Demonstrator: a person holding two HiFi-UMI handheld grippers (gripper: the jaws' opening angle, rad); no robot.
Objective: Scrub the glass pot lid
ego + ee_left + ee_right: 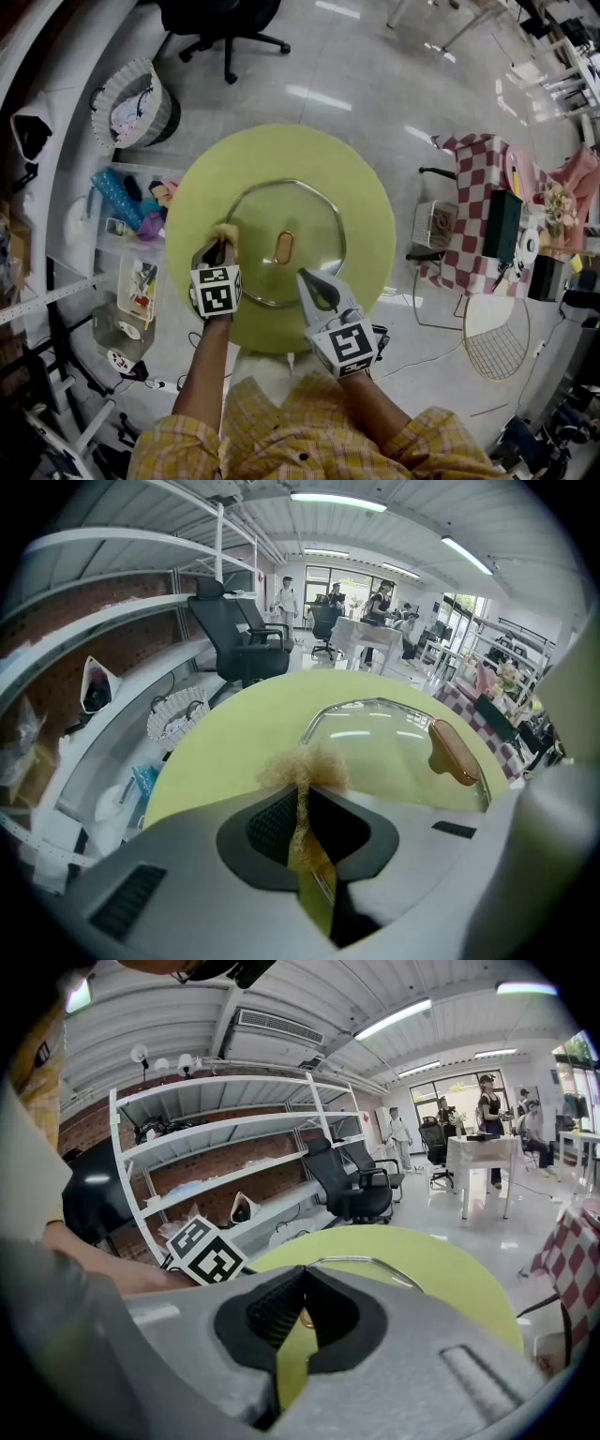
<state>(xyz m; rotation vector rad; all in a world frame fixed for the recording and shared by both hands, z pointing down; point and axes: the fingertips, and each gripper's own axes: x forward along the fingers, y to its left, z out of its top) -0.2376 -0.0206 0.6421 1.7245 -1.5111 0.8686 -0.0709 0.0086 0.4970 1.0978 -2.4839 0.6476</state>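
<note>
The glass pot lid (305,217), metal-rimmed with a brown handle (284,247), lies flat on the round yellow-green table (370,202). My left gripper (218,251) is shut on a tan fibrous scrubber (226,232), which rests at the lid's left rim. In the left gripper view the scrubber (305,765) sticks out past the left gripper (302,787), with the lid (384,738) just beyond. My right gripper (314,284) sits at the lid's near right rim. In the right gripper view the right gripper (301,1286) looks shut on that rim, and the lid (367,1263) extends away from it.
A black office chair (225,23) stands beyond the table. On the left floor are a white basket (131,105) and a clear bin of odds and ends (131,202). To the right are a red-checked table (478,211) and a wire stool (497,333).
</note>
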